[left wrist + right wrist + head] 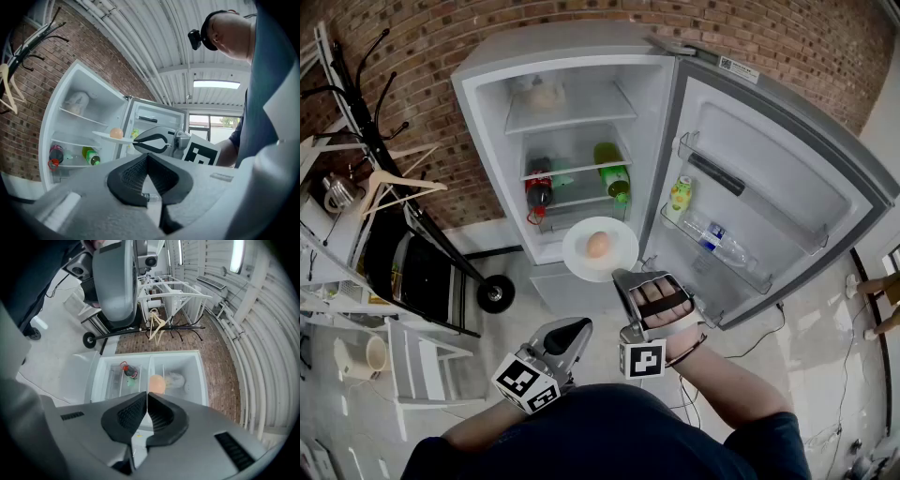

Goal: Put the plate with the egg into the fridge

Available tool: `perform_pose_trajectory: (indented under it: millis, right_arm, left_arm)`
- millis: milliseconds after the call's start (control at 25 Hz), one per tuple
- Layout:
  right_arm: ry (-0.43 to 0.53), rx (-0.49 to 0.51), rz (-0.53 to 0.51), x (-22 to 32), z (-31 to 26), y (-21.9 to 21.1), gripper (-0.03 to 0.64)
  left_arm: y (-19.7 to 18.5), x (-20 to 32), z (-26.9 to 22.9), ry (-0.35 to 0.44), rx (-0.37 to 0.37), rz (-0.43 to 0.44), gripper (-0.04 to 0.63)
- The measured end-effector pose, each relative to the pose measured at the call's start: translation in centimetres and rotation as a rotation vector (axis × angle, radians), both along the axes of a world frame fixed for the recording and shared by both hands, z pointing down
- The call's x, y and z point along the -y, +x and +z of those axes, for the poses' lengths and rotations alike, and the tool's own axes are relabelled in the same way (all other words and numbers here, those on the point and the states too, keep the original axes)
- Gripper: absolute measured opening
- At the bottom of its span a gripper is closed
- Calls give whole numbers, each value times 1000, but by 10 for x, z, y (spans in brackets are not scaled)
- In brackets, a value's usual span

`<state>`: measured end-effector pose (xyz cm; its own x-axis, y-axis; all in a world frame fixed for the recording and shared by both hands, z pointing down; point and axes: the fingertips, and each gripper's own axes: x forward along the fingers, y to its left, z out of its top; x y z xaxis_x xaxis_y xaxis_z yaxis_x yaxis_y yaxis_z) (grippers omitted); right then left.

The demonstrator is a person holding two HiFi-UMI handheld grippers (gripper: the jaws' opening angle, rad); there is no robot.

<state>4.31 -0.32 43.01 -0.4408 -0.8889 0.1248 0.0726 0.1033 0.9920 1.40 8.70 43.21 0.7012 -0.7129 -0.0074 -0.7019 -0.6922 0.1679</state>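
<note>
The white plate (581, 255) with a tan egg (598, 245) on it hangs level in front of the open fridge (492, 112), at its lower shelves. My right gripper (623, 275) is shut on the plate's near rim. In the right gripper view the egg (157, 384) shows just above the closed right gripper (147, 394). My left gripper (581, 325) is shut and holds nothing, lower and to the left of the plate. The left gripper view looks past the left gripper (147, 157) at the plate (105, 136), the egg (116, 133) and the right gripper (140, 142).
The fridge door (769, 178) stands wide open to the right, with a water bottle (717, 241) and a small yellow-green bottle (679, 195) in its racks. A cola bottle (538, 192) and a green bottle (612, 172) lie on the shelves. A black wheeled cart (422, 272), hangers (394, 183) and a white chair (417, 370) stand at the left.
</note>
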Motion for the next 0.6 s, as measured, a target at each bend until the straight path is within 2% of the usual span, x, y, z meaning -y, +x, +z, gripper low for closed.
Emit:
perform_pose_trajectory:
  millis: [600]
  right_arm:
    - [-1, 24, -4, 6, -4, 10, 17]
  left_arm:
    - [13, 4, 2, -9, 10, -12, 5]
